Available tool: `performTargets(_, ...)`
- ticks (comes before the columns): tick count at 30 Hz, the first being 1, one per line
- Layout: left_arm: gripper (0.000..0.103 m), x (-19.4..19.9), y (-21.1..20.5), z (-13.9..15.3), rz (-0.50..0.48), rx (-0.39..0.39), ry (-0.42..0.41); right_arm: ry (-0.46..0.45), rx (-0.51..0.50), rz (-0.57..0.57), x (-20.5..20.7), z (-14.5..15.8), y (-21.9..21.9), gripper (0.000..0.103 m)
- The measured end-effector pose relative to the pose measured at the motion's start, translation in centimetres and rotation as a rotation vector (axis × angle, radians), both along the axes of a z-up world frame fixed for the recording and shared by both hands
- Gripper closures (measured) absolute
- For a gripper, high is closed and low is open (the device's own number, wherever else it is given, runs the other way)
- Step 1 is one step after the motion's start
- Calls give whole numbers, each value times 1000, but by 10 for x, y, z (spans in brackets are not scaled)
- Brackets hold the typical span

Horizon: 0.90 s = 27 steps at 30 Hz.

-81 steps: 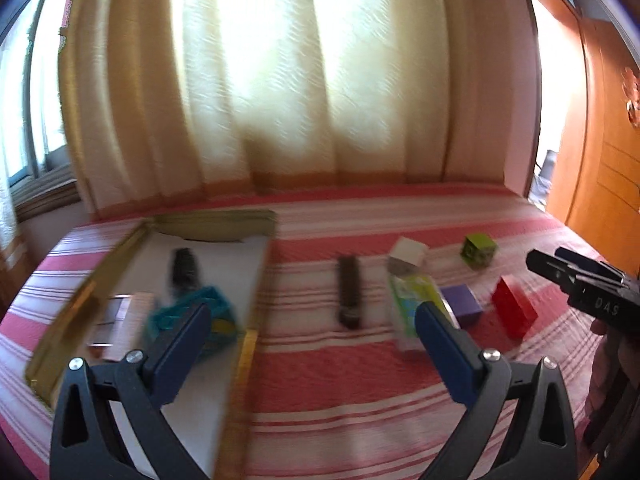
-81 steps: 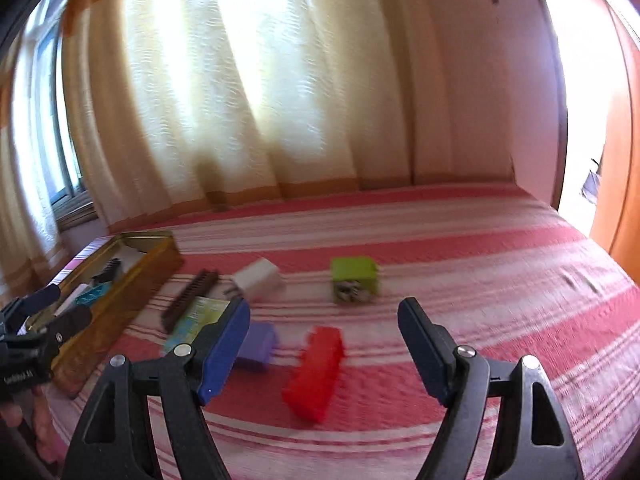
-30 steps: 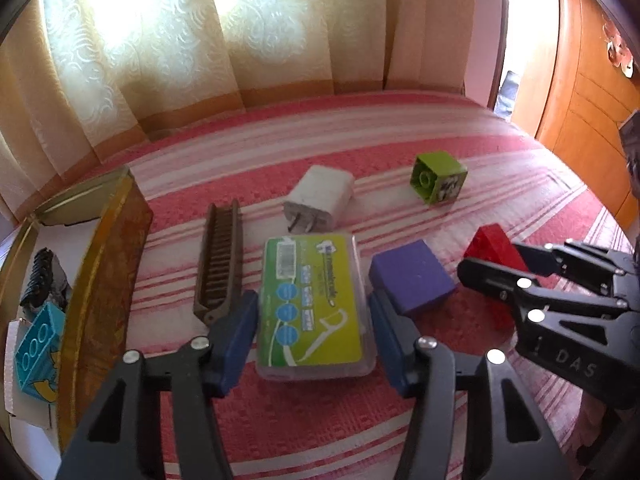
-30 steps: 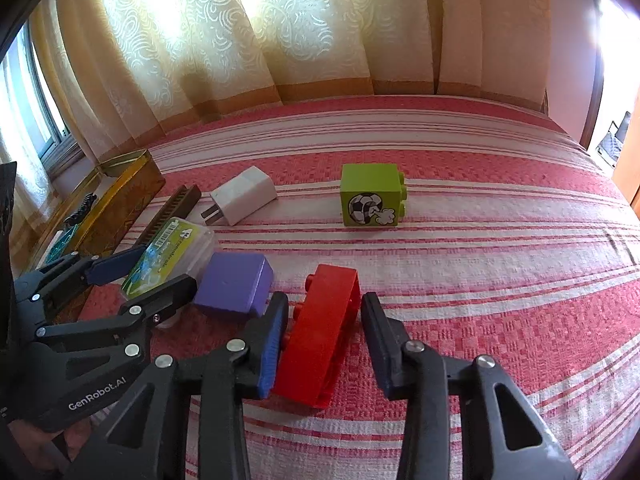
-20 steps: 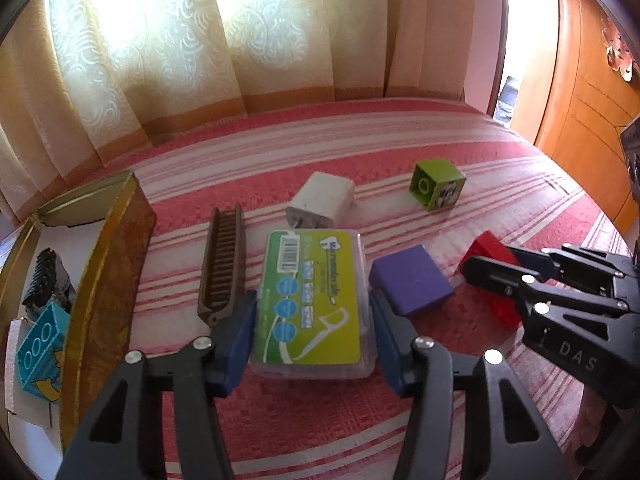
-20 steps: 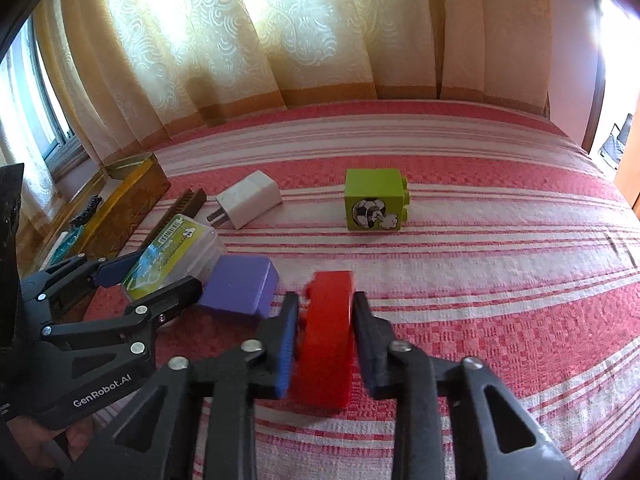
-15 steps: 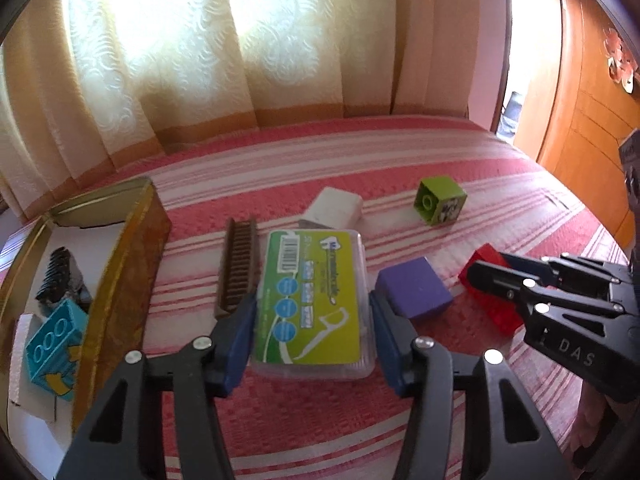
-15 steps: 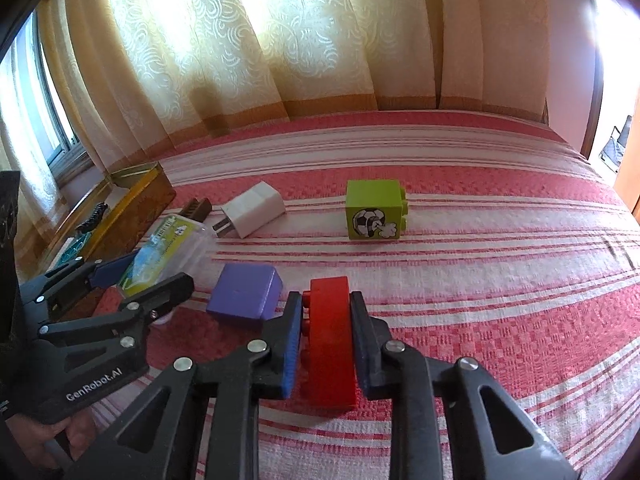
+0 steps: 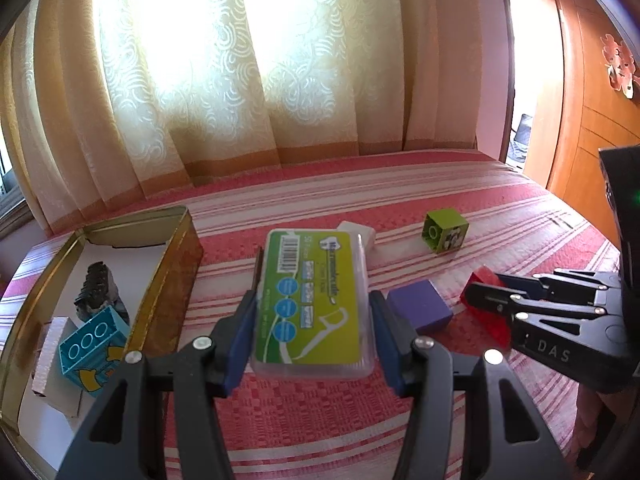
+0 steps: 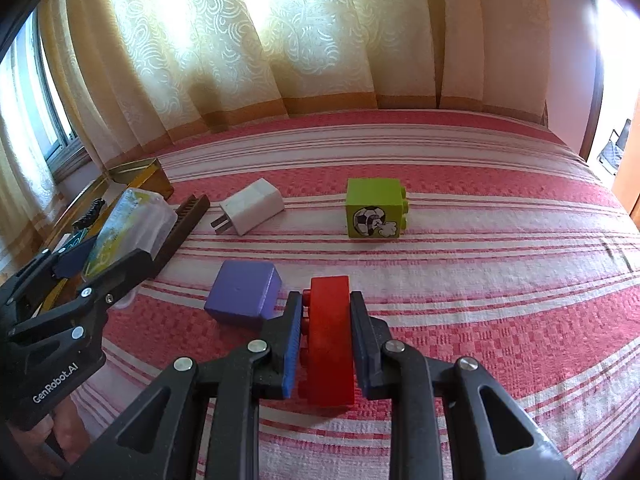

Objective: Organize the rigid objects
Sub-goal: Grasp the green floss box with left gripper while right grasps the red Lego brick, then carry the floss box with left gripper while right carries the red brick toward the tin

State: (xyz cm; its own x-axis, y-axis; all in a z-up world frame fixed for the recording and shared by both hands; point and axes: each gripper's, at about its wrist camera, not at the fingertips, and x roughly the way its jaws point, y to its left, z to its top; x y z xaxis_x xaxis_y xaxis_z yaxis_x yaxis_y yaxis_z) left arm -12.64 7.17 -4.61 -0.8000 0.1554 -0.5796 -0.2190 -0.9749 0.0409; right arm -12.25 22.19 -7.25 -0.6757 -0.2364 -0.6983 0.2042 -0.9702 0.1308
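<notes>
My left gripper [image 9: 312, 324] is shut on a clear floss-pick box with a green label [image 9: 314, 296] and holds it above the striped bed; the box also shows in the right wrist view [image 10: 128, 232]. My right gripper [image 10: 326, 344] is shut on a red brick [image 10: 330, 340], lifted a little off the cover; it shows in the left wrist view [image 9: 486, 304]. A purple block [image 10: 244, 292], a white charger plug [image 10: 250, 206], a green football brick [image 10: 376, 208] and a brown comb [image 10: 182, 228] lie on the bed.
A gold tin [image 9: 168, 280] stands open at the left, holding a teal brick [image 9: 94, 350], a black clip [image 9: 96, 290] and a white piece [image 9: 50, 350]. Curtains hang behind the bed. A wooden wardrobe [image 9: 592, 128] stands at the right.
Both grippers have closed on their objects and lifted: the floss box rose off the bed, hiding most of the comb, and the red brick turned upright between the right fingers.
</notes>
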Motion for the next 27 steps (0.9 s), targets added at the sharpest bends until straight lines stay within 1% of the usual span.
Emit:
performTargets(5, 49, 3, -5, 2, 18, 15, 15, -18, -16, 0, -1, -3, 2, 78)
performTargets(7, 49, 5, -6, 3, 26, 16, 26, -7, -26, 6, 0, -2, 3, 78)
performTargets(13, 49, 18, -4, 8, 47, -7, 98, 83, -3, 9, 14, 10, -2, 78)
performTargets(17, 49, 25, -4, 12, 57, -14, 135, 141, -14, 19, 22, 17, -3, 78)
performTargets(21, 49, 30, -7, 15, 64, -8, 158, 179, -15, 33, 28, 22, -5, 78)
performTargets(27, 49, 33, -10, 15, 69, 3, 167, 217, -18, 39, 34, 26, -5, 78)
